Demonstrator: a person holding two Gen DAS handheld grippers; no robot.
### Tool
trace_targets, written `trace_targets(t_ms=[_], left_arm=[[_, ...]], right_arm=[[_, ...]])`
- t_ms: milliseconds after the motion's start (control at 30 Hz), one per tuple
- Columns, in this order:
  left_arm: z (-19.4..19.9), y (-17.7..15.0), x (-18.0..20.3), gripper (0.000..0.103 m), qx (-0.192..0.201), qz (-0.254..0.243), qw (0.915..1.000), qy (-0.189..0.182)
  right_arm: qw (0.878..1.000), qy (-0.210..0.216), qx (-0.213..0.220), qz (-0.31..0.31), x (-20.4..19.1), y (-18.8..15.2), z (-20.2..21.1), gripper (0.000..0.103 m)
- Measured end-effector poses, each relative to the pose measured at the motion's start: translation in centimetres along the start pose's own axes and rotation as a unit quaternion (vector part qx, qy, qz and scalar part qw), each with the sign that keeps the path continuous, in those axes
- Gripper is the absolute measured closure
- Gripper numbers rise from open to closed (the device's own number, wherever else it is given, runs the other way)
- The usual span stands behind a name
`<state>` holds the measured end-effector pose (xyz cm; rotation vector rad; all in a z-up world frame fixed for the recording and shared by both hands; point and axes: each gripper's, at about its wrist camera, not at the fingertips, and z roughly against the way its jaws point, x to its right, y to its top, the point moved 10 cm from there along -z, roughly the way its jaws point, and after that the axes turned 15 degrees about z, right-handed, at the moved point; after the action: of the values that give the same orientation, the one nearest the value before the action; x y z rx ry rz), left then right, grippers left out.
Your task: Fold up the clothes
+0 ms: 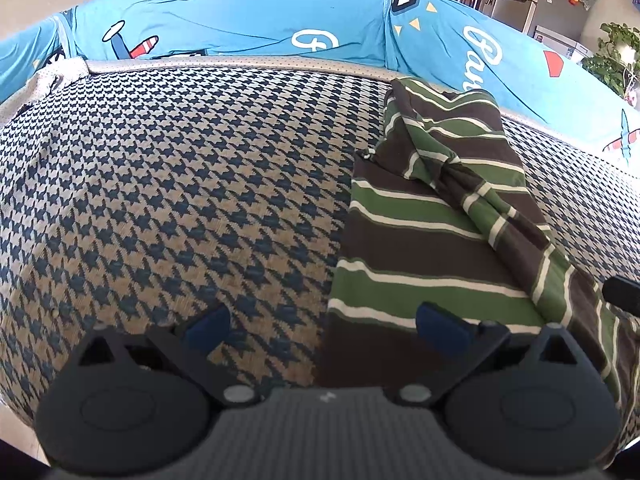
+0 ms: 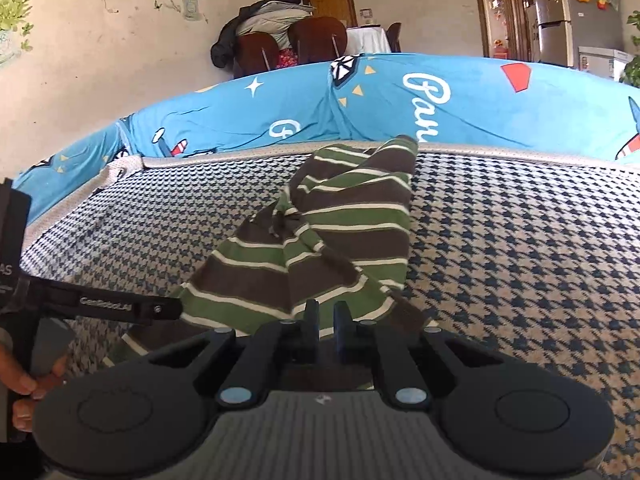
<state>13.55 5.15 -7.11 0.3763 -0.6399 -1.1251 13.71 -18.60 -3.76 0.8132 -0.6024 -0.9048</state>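
houndstooth cover (image 1: 180,184) underfoot; blue cartoon-print sheet (image 2: 480,108) behind; chairs (image 2: 280,46), fridge (image 2: 560,16) at back wall.

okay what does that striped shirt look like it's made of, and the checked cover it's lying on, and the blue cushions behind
Striped garment: soft knit, probably cotton jersey; matte, it drapes and bunches in limp folds.
Houndstooth cover: coarser woven fabric, likely upholstery weave; its texture looks grainy and it lies flat.
Blue printed cushion covers: smooth, thin cloth, perhaps cotton or polyester; a slight sheen, fine stretched wrinkles.
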Motion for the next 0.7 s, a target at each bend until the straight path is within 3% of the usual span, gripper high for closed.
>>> trace_targets(t_ms=[133, 200, 267, 333, 467, 533, 600, 700], left_arm=[[0.1, 0.3, -0.2, 0.0, 0.001, 0.007, 1.0, -0.001], [0.0, 0.3, -0.1, 0.0, -0.001, 0.008, 1.0, -0.002], [-0.1, 0.2, 0.0, 0.0, -0.003, 0.01, 0.9999, -0.004], [-0.2, 0.1, 0.2, 0.0, -0.004, 0.006, 1.0, -0.003], [-0.5, -0.1, 0.5, 0.0, -0.006, -0.001, 1.0, -0.002], [-0.6, -0.1, 0.6, 0.0, -0.006, -0.002, 1.0, 0.0], [-0.6, -0.1, 0.6, 0.0, -0.006, -0.003, 1.0, 0.001], [-0.6, -0.1, 0.6, 0.0, -0.005, -0.003, 1.0, 0.0]], right_arm=[[0.999, -0.036, -0.016, -0.012, 2.8, -1.3, -0.8, 0.084], [0.999, -0.041, -0.025, -0.019, 3.6, -2.0, -1.2, 0.065], [0.998, -0.047, -0.034, -0.026, 4.4, -2.8, -1.6, 0.057], [0.998, -0.048, -0.041, -0.03, 4.9, -3.4, -2.1, 0.055], [0.998, -0.042, -0.046, -0.025, 4.9, -4.1, -2.8, 0.055], [0.998, -0.04, -0.044, -0.019, 4.7, -4.1, -2.8, 0.062], [0.998, -0.038, -0.042, -0.024, 4.8, -4.0, -2.8, 0.079], [0.998, -0.032, -0.04, -0.027, 4.7, -4.0, -2.8, 0.087]])
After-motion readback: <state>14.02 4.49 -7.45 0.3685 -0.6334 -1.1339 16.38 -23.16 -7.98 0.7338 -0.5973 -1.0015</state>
